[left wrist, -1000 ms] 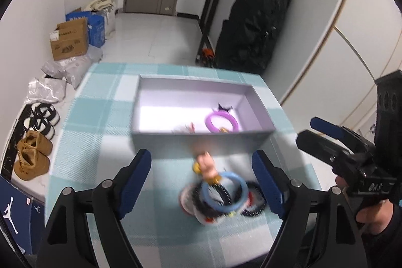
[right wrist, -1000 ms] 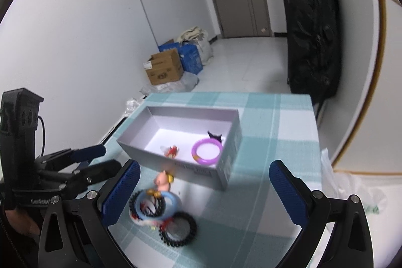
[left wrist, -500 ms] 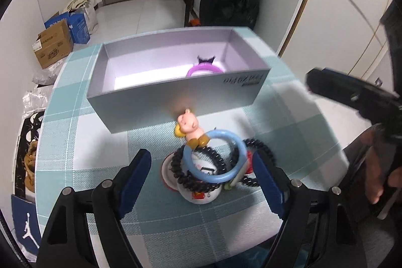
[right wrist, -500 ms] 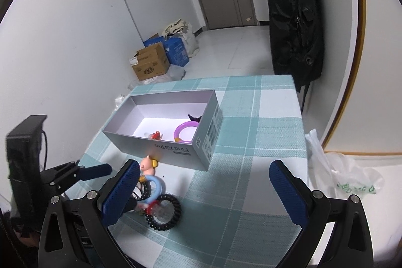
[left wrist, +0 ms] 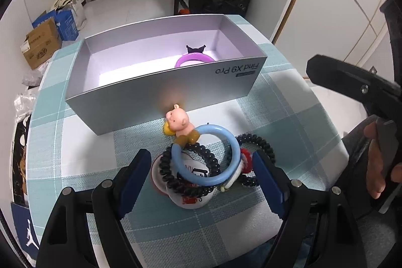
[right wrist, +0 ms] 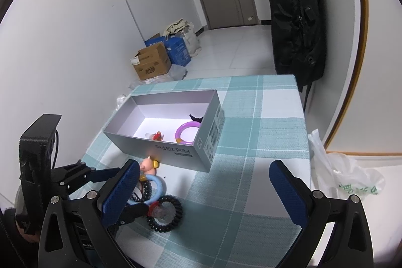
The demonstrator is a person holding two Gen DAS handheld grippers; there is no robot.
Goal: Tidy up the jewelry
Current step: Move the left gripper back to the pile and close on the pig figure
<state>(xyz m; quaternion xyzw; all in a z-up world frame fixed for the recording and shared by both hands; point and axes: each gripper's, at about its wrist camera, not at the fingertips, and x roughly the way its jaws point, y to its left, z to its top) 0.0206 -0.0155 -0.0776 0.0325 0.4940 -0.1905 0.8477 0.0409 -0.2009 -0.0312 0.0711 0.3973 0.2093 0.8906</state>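
A pile of jewelry lies on the checked tablecloth before a silver box [left wrist: 140, 102]: a blue ring [left wrist: 227, 175] with a pink pig charm [left wrist: 178, 120], black coil hair ties [left wrist: 261, 145] and a white-and-red badge [left wrist: 191, 200]. My left gripper [left wrist: 201, 176] is open, low over the pile, its fingers either side of the blue ring. The box holds a purple ring [left wrist: 194, 58], a black charm [left wrist: 196, 49] and a small red piece [right wrist: 157, 135]. My right gripper [right wrist: 203, 190] is open and empty, right of the pile [right wrist: 157, 189], above the cloth.
The box [right wrist: 206, 142] stands mid-table. The table's right edge [right wrist: 305, 142] drops to a white plastic bag [right wrist: 351, 182] on the floor. A black bag [right wrist: 296, 16] hangs behind; cardboard and blue boxes [right wrist: 153, 62] sit on the floor.
My left gripper has come down and closer to the jewelry pile, so the blue ring now lies between its fingers. My right gripper has drawn back and risen a little.
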